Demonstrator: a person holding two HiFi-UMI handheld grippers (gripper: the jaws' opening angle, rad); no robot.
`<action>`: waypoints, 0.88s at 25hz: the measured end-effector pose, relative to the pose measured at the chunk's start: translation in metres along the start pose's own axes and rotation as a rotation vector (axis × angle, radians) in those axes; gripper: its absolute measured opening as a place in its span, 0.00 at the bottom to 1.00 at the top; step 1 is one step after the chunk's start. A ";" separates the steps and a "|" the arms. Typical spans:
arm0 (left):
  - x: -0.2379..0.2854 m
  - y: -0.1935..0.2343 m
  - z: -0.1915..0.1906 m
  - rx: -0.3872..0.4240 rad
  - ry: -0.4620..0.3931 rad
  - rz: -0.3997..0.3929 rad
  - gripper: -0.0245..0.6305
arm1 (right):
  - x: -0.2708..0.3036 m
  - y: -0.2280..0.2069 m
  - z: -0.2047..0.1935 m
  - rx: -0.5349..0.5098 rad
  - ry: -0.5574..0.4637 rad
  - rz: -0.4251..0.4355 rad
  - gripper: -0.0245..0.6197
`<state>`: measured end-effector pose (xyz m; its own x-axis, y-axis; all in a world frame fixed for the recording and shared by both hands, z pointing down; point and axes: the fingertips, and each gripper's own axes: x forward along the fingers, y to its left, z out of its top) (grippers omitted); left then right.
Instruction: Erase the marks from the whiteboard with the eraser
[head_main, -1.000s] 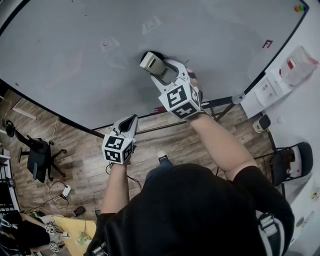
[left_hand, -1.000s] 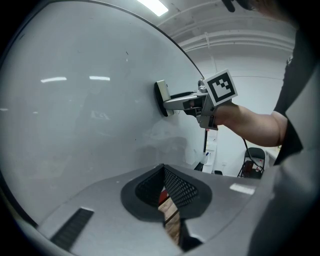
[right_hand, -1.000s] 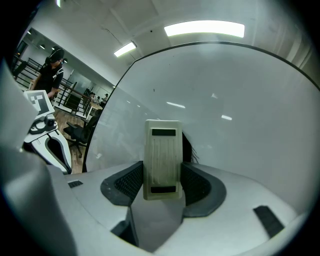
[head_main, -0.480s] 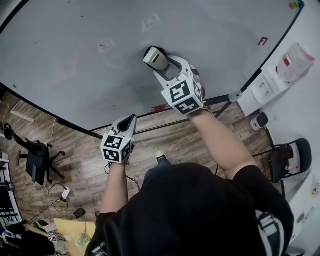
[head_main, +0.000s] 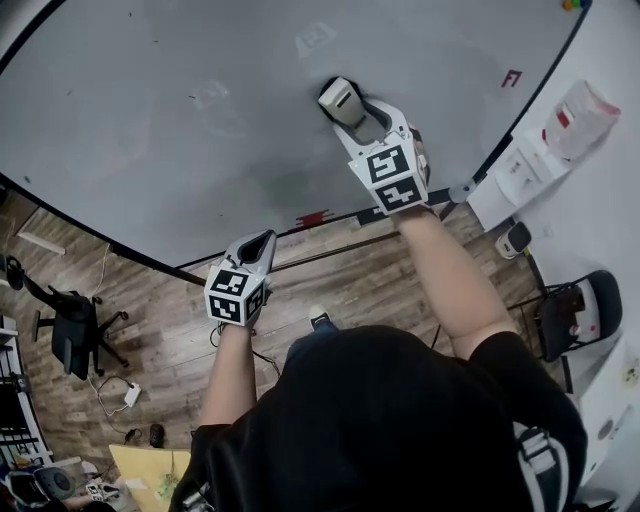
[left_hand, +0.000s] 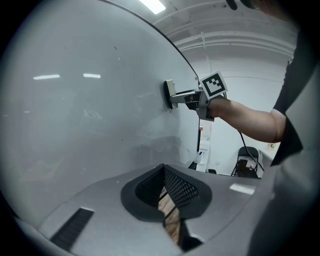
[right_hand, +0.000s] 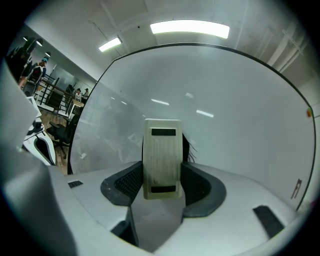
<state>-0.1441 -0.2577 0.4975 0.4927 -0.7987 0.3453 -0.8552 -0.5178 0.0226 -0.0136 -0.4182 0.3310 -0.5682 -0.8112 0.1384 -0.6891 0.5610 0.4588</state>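
Note:
The grey-white whiteboard (head_main: 150, 130) fills the top of the head view. My right gripper (head_main: 347, 106) is shut on a beige eraser (head_main: 340, 97) and presses it flat against the board. In the right gripper view the eraser (right_hand: 161, 157) stands upright between the pads, with thin dark strokes (right_hand: 192, 146) showing at its right edge. Faint smudged marks (head_main: 315, 38) lie above and left of it, and a small red mark (head_main: 511, 77) sits near the board's right edge. My left gripper (head_main: 260, 240) hangs shut and holds nothing, below the board's lower edge. From the left gripper view (left_hand: 167, 200) I see the eraser (left_hand: 168, 94) on the board.
Wood floor lies under the board. A black office chair (head_main: 75, 330) stands at the left and a folding chair (head_main: 570, 320) at the right. A white shelf with boxes (head_main: 540, 160) stands beside the board's right edge. People stand far back (right_hand: 30, 75).
My right gripper has slid the eraser to the right and a little up across the board. The left gripper has stayed where it was.

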 end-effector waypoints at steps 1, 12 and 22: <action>0.001 -0.001 0.001 0.001 0.000 -0.004 0.05 | -0.002 -0.006 -0.003 0.006 0.004 -0.012 0.39; 0.012 -0.007 0.007 0.032 0.012 -0.036 0.05 | -0.028 -0.090 -0.059 0.104 0.059 -0.175 0.39; 0.014 -0.006 0.004 0.049 0.033 -0.052 0.05 | -0.040 -0.122 -0.109 0.178 0.109 -0.241 0.39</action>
<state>-0.1315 -0.2670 0.4981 0.5299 -0.7603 0.3758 -0.8193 -0.5733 -0.0045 0.1419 -0.4725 0.3652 -0.3337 -0.9319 0.1420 -0.8713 0.3624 0.3308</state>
